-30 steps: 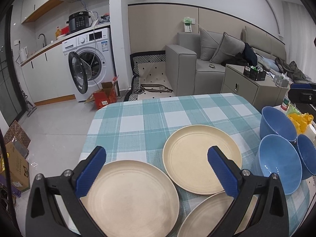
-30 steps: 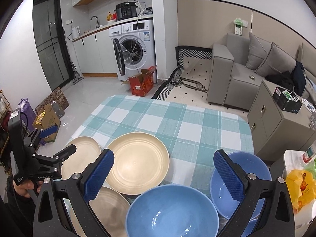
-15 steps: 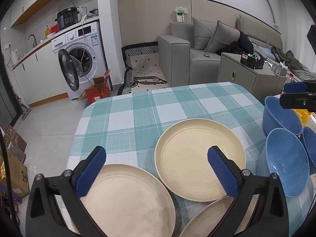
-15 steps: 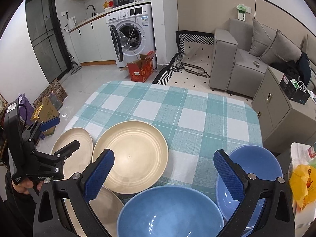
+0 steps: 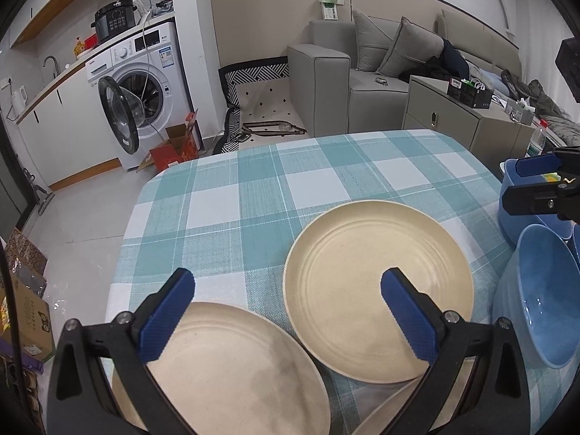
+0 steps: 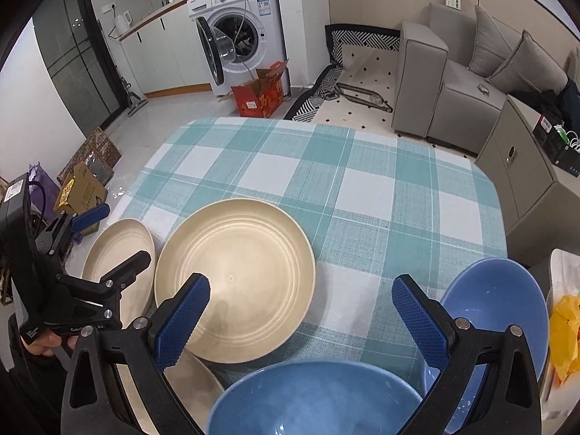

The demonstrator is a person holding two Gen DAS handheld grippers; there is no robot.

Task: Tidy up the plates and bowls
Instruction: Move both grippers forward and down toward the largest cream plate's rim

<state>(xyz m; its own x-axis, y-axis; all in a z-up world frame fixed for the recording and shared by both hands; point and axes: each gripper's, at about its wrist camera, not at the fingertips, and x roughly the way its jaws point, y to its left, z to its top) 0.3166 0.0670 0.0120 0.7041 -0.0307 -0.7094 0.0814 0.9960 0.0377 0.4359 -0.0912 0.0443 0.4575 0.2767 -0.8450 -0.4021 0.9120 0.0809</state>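
Note:
Three cream plates lie on the checked tablecloth (image 5: 253, 195): a middle plate (image 5: 377, 282), a near-left plate (image 5: 232, 369), and a third whose rim (image 5: 391, 409) peeks out at the bottom. My left gripper (image 5: 286, 311) hovers open above the near-left and middle plates, holding nothing. In the right wrist view the middle plate (image 6: 235, 275) sits ahead-left, a blue bowl (image 6: 311, 398) lies just below my open right gripper (image 6: 301, 311), and another blue bowl (image 6: 496, 308) stands at the right. The left gripper (image 6: 112, 239) shows at the left edge over a plate (image 6: 119, 250).
Blue bowls (image 5: 543, 297) crowd the table's right edge in the left wrist view. A yellow bag (image 6: 565, 333) lies beyond the bowls. Off the table are a washing machine (image 5: 137, 94) with its door open, a red box (image 5: 174, 148), a grey sofa (image 5: 348, 69) and a cabinet (image 5: 453, 116).
Both grippers have dropped lower and moved forward over the table, so plates and bowls look larger. Nothing has been grasped and both stay open.

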